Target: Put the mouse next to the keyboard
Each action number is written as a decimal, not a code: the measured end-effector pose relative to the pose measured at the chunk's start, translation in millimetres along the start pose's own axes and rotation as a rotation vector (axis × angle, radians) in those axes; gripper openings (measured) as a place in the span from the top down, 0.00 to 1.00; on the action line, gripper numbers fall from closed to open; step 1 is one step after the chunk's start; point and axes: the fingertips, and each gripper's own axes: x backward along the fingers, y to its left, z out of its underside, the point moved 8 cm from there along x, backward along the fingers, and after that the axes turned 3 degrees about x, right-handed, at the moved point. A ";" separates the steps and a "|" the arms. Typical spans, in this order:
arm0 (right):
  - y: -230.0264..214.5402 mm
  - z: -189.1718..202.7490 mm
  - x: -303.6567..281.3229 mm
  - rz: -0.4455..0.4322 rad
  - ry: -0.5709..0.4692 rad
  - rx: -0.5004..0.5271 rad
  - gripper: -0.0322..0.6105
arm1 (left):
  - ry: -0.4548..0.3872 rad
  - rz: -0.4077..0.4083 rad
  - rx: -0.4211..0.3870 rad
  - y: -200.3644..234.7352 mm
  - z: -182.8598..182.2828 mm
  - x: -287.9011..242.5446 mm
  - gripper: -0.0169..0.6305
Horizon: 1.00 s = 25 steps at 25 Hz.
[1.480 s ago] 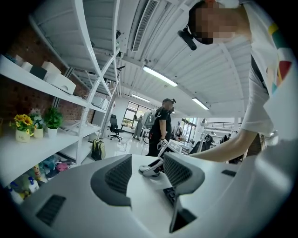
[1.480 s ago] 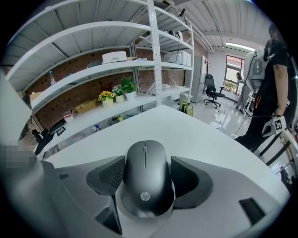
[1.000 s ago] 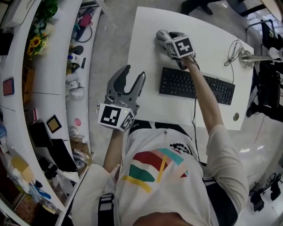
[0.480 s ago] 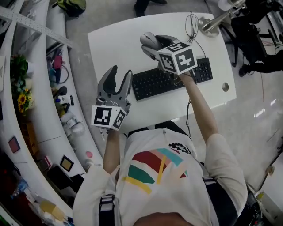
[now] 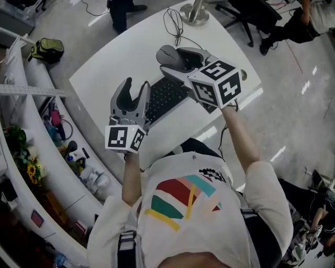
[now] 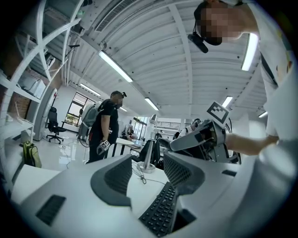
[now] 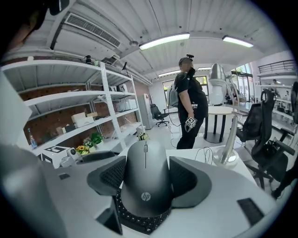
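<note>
A dark grey mouse (image 5: 168,54) is held in the air above the table, with my right gripper (image 5: 179,64) shut on its sides. In the right gripper view the mouse (image 7: 145,183) fills the gap between the jaws, over the black keyboard (image 7: 138,223). That keyboard (image 5: 163,97) lies on the white table (image 5: 99,78), partly hidden under both grippers. My left gripper (image 5: 135,87) hovers open over the keyboard's near left end, nothing between its fingers. In the left gripper view the keyboard (image 6: 160,211) runs between the open left gripper (image 6: 149,179) jaws.
A lamp base (image 5: 194,13) and a coiled black cable (image 5: 175,26) sit at the table's far edge. A person (image 7: 191,107) stands beyond the table. Curved white shelves (image 5: 31,146) with clutter run along the left. The floor lies to the right.
My right gripper has lifted the mouse off the table and carried it higher, over the keyboard. The head view has swung round. The left gripper stays open near the keyboard.
</note>
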 end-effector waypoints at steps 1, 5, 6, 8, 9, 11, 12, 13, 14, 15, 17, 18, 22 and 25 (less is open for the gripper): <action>-3.2 2.7 5.2 0.011 -0.006 -0.007 0.48 | 0.005 0.017 -0.002 -4.9 1.8 -4.9 0.61; -19.9 12.6 22.0 0.067 -0.013 -0.032 0.48 | 0.025 0.059 0.003 -18.0 7.9 -15.5 0.61; -25.5 15.5 26.0 0.083 -0.011 -0.039 0.48 | 0.032 0.063 0.004 -20.3 9.4 -16.9 0.61; -39.1 21.8 34.1 0.113 -0.005 -0.052 0.48 | 0.045 0.067 0.003 -24.9 13.1 -20.2 0.61; -46.2 25.0 37.9 0.127 -0.002 -0.058 0.48 | 0.050 0.068 0.002 -27.0 15.0 -22.1 0.61; -57.6 30.8 44.2 0.155 0.002 -0.068 0.48 | 0.065 0.072 0.001 -28.8 18.3 -24.6 0.61; -62.2 33.3 46.4 0.168 0.003 -0.073 0.48 | 0.072 0.075 0.002 -28.7 19.7 -25.4 0.61; -67.1 35.6 48.0 0.179 0.004 -0.076 0.48 | 0.079 0.078 0.002 -28.4 21.4 -26.9 0.61; -73.3 37.6 49.3 0.188 0.006 -0.079 0.48 | 0.084 0.080 0.003 -28.3 23.4 -30.0 0.61; -80.9 39.4 50.6 0.195 0.008 -0.081 0.48 | 0.090 0.081 0.004 -28.9 25.7 -34.7 0.61; -97.4 42.8 54.4 0.210 0.015 -0.082 0.48 | 0.102 0.084 0.010 -31.6 29.8 -46.2 0.61; -104.4 45.2 56.8 0.218 0.021 -0.085 0.48 | 0.108 0.087 0.018 -33.5 31.3 -51.3 0.61; -125.6 66.2 63.0 0.241 0.055 -0.123 0.48 | 0.139 0.103 0.058 -38.2 40.8 -70.2 0.61; -146.9 81.9 63.6 0.259 0.072 -0.146 0.48 | 0.158 0.118 0.060 -42.4 47.1 -92.3 0.61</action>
